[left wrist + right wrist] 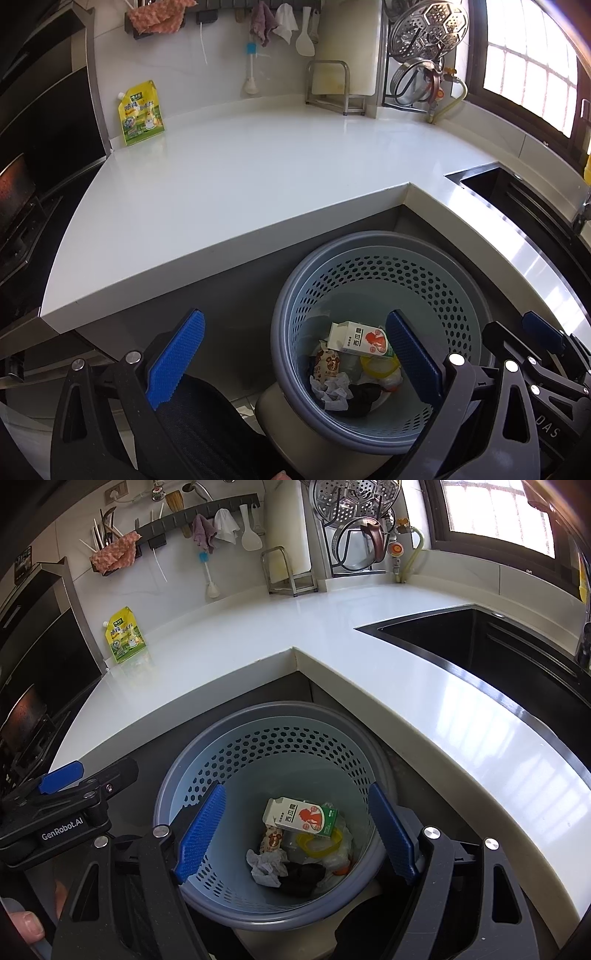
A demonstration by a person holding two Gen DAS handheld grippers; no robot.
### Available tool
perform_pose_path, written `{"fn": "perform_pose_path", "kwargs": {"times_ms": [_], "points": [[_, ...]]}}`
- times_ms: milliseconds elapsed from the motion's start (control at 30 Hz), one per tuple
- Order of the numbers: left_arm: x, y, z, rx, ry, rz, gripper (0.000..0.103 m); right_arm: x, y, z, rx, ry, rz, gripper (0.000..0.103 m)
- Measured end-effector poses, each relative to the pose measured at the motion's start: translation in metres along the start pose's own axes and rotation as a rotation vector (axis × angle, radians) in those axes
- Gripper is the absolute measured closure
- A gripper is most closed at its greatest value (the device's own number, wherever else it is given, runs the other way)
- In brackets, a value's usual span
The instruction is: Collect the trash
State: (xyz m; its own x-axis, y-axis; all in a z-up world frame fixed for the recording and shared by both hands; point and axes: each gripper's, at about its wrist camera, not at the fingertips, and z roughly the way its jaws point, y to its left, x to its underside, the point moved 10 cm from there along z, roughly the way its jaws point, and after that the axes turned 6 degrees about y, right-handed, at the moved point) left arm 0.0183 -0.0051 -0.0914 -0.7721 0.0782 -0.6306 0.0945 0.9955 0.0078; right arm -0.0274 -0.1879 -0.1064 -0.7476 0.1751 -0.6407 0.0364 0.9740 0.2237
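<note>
Blue-grey bin [184, 775] holds a carton [301, 818], crumpled tissue [266, 866], perhaps wrappers; both tools [295, 834] [295, 365] wide, empty.

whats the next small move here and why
Probably lift the left gripper toward the yellow pouch standing at the back of the counter, if it counts as trash. Both grippers hang open and empty over the bin, which already holds a carton and crumpled paper.

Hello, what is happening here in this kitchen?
A person holds two grippers over a bin below the counter corner. The left gripper and the right gripper are both open and empty. Trash already lies in the bin: a carton, crumpled paper, wrappers. On the counter only a yellow pouch stands by the wall.
</note>
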Motion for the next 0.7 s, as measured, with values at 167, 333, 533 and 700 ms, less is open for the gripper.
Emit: {"fn": "perform_pose_path", "kwargs": {"times_ms": [167, 333, 533, 700], "points": [[0.0003, 0.0, 0.0004, 0.0, 0.001, -0.001, 0.006, -0.0001, -0.0001, 0.0, 0.0, 0.0, -0.001, 0.027], [0.0004, -0.0002, 0.0004, 0.0, 0.001, 0.0, 0.006, -0.0006, 0.0002, -0.0005, -0.001, -0.001, -0.001, 0.027], [0.0011, -0.0012, 0.0009, -0.004, 0.001, 0.003, 0.006, -0.0025, 0.0011, -0.0026, 0.001, -0.003, -0.004, 0.027], [0.0023, -0.0013, 0.0021, -0.005, 0.004, 0.008, 0.006, -0.0024, 0.0009, -0.0029, 0.002, -0.005, -0.003, 0.027]]}}
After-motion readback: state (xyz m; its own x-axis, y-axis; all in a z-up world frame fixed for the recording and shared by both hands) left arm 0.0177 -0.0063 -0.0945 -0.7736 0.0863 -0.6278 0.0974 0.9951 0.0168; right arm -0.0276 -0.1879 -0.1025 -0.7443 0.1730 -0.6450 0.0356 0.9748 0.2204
